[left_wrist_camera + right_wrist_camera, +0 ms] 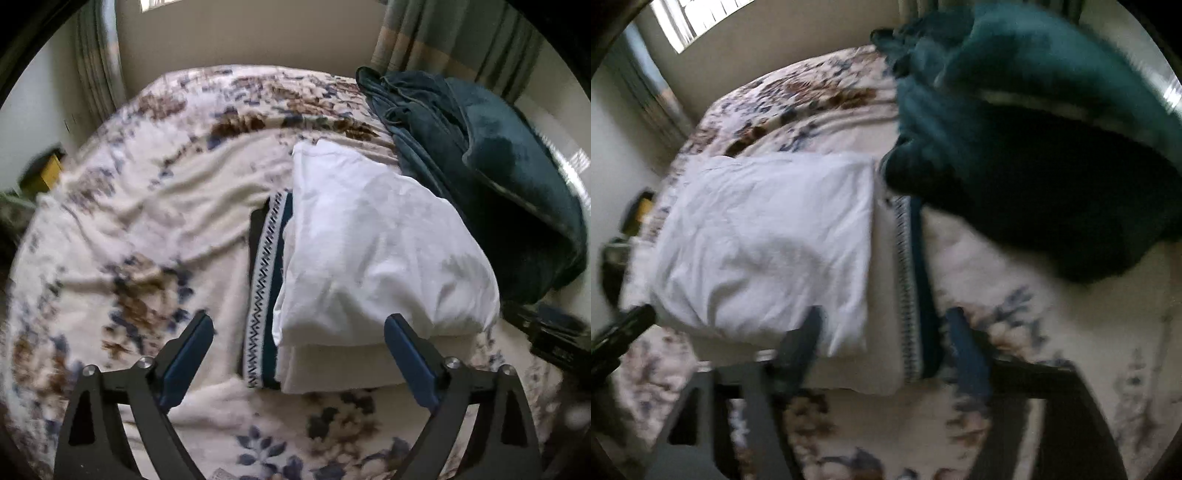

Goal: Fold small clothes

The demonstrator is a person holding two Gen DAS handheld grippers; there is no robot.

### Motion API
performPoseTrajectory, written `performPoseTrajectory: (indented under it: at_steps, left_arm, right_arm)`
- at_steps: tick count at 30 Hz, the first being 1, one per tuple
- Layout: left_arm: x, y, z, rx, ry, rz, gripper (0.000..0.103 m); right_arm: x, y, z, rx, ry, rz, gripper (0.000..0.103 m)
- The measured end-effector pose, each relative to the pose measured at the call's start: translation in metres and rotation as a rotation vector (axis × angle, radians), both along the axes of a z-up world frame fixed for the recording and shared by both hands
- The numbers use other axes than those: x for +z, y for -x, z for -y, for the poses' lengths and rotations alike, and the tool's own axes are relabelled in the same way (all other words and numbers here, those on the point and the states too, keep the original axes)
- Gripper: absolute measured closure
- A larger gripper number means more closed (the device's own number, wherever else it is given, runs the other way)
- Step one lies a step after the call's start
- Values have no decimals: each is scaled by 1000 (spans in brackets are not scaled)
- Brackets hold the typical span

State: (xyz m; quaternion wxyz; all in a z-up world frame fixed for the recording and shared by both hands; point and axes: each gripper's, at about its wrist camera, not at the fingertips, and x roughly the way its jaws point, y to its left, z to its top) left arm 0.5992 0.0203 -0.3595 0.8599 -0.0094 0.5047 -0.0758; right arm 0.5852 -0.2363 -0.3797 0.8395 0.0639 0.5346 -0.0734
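Note:
A folded white garment lies on top of a cream folded piece on the bed. Beside them runs a dark teal cloth with a white zigzag trim. My left gripper hangs open over the stack's near edge, nothing between its blue pads. In the blurred right wrist view the white garment and the trim show again. My right gripper stands open over the stack's near right corner, gripping nothing.
A heap of dark teal fleece clothes lies at the right, touching the stack's far side. The floral bedspread stretches left and toward me. Curtains hang behind. A yellow object sits off the bed's left side.

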Motion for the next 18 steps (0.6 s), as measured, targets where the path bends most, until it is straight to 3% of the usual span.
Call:
performPoseTrajectory:
  at_steps: [1,3,10,18]
  left_arm:
    - [4,4,3,0,-23,9,8]
    - [15,17,8,5,-60,26,8]
    - [64,56,12,19,-59,55,8]
    - [152,125,14,11,-51,127,8]
  right_arm:
    - [8,5,-4,-4,35,10,0]
    - [23,19,-10,-19,90,25,0]
    - [88,66,-16,-63,135,78,0]
    - [200,148,-25,-79,146,173,0]
